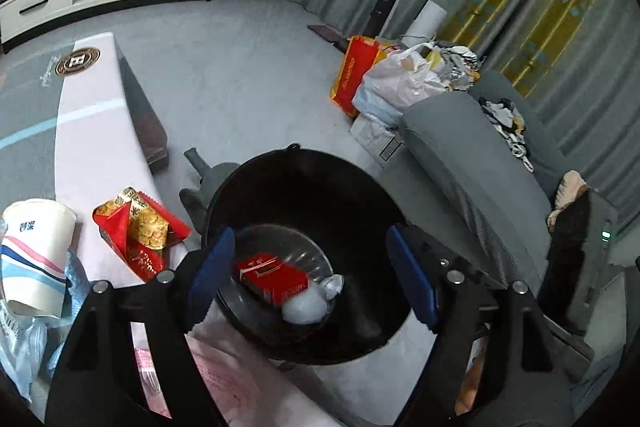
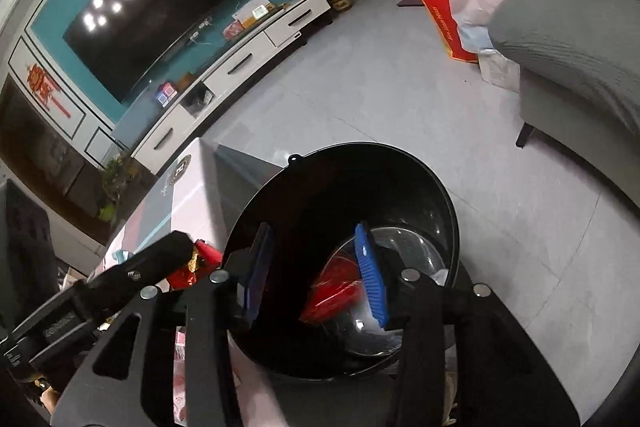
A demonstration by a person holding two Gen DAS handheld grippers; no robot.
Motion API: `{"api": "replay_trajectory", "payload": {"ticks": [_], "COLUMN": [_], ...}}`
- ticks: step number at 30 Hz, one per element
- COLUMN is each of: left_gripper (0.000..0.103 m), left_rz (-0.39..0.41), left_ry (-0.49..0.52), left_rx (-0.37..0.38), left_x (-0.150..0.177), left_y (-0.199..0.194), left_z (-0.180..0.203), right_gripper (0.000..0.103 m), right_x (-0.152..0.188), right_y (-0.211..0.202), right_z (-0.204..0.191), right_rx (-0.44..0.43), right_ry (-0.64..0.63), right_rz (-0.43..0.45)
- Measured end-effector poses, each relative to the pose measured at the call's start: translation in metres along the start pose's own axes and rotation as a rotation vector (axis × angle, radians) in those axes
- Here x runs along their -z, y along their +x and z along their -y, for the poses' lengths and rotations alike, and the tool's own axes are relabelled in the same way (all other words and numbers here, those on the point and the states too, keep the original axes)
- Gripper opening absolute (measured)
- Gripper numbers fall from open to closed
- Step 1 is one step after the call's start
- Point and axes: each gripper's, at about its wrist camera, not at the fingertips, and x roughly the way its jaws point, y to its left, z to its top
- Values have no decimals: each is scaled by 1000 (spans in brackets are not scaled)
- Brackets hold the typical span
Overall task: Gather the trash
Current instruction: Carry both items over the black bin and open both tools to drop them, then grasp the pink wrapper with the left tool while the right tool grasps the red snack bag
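Two grippers hang over the black bin [image 1: 304, 247], the landmark here. The left gripper [image 1: 310, 275] has its blue pads spread wide with nothing between them; the right gripper [image 2: 320, 271] stands partly open, also empty. Inside the bin, on a clear plastic lid, lie a red cigarette pack [image 1: 274, 279] and a crumpled white wad [image 1: 308, 303]. The step appears to be a drop-off. Next call: the red snack wrapper [image 1: 140, 227] and paper cup [image 1: 34, 259], left of the bin on the table [image 1: 96, 131].

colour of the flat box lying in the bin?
Red with white lettering; the flat box in the black bin shows best in left wrist view.
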Motion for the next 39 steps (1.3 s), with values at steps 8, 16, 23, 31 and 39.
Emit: {"api": "replay_trajectory", "payload": {"ticks": [8, 16, 23, 31, 39], "left_gripper": [89, 89, 89, 66, 26], "left_rz": [114, 110, 15, 19, -21], "left_ry": [70, 37, 16, -42, -65], "left_rx": [-96, -143, -31, -22, -9], "left_x": [25, 92, 125, 123, 128], "left_y": [-90, -146, -106, -85, -75], "left_z": [-21, -75, -83, -96, -102], "right_gripper": [51, 59, 59, 59, 59], "right_x": [8, 31, 48, 56, 52], "right_y": [-8, -18, 4, 21, 31], "right_z": [-25, -71, -101, -115, -111], "right_rx": [-37, -143, -146, -141, -126], "right_ry": [-61, -184, -233, -265, -252], "right_rz": [-16, -24, -75, -110, -122]}}
